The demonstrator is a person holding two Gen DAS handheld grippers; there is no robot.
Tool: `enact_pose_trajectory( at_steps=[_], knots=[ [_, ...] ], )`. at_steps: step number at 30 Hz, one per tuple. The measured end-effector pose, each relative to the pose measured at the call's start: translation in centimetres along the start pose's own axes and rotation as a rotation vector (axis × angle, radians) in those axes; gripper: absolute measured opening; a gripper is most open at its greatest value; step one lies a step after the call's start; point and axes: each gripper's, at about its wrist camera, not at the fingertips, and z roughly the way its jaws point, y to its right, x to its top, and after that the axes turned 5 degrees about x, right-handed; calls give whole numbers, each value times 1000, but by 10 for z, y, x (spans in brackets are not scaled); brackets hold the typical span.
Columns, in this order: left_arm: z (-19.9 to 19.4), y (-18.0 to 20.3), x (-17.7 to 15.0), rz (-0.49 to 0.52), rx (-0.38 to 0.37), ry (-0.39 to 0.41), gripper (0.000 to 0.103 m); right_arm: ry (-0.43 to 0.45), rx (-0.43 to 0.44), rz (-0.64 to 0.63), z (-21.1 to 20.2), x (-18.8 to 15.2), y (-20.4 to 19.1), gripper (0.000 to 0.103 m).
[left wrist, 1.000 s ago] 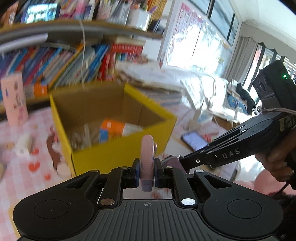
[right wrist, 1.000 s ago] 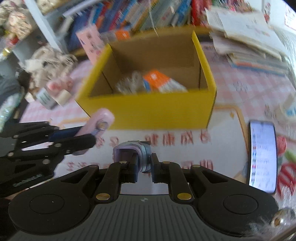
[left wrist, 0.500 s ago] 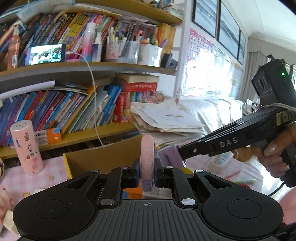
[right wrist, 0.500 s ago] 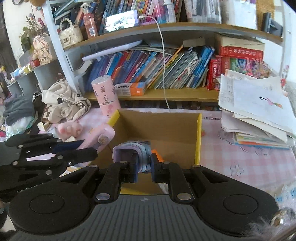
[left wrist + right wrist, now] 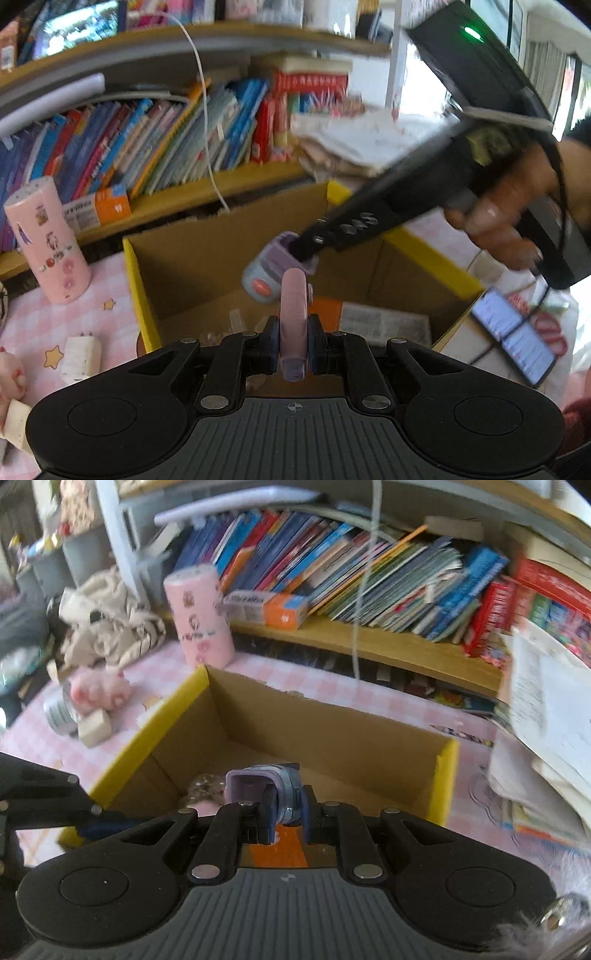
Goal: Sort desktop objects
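Fingers of the left gripper (image 5: 294, 349) clamp a flat pink object (image 5: 293, 310) held edge-on above the yellow cardboard box (image 5: 135, 280). Beside it, the right gripper (image 5: 284, 818) pinches a purple-grey gadget (image 5: 264, 786) over the same box, where an orange packet (image 5: 325, 308) lies inside.

wooden bookshelf (image 5: 388, 646) packed with leaning colourful books (image 5: 177, 144), above pink checked tablecloth (image 5: 295, 679); bright daylit window (image 5: 417, 85) at right.

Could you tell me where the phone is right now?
The phone lies on the table at the left wrist view's right edge, just outside the yellow box.
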Motion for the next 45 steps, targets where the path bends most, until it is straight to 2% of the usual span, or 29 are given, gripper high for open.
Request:
enact_pose_trajectory(
  at_steps=[10,17,20,22,24,27,30,37,42,45],
  knots=[
    [21,0,-5,15,5,-94,14,-124,41,-152,57,14,-9,12],
    [27,-6,-6,-25,-2,-108,14,-162,34,-156,71,13,-5,12],
    [27,-6,-6,-31,-8,-109,18,-160,35,-128,70,13,-2,14],
    [26,-5,-5,-34,-14,-102,23,-153,37,-115,68,12,-1,24],
    [22,-3,-5,-25,-7,-90,40,-140,37,-111,64,11,-2,32],
    [12,1,-5,-10,27,-55,61,-122,40,-106,56,10,-4,37],
    [-3,2,-5,-7,48,-13,70,-97,46,-96,45,10,-5,45],
    [-39,-1,-4,-60,78,88,73,-9,45,-66,11,6,-10,65],
    [-59,-7,-13,-111,109,122,74,48,47,-52,-13,-1,-18,79],
    [-71,-10,-18,-141,128,141,75,80,47,-51,-27,-7,-25,84]
  ],
)
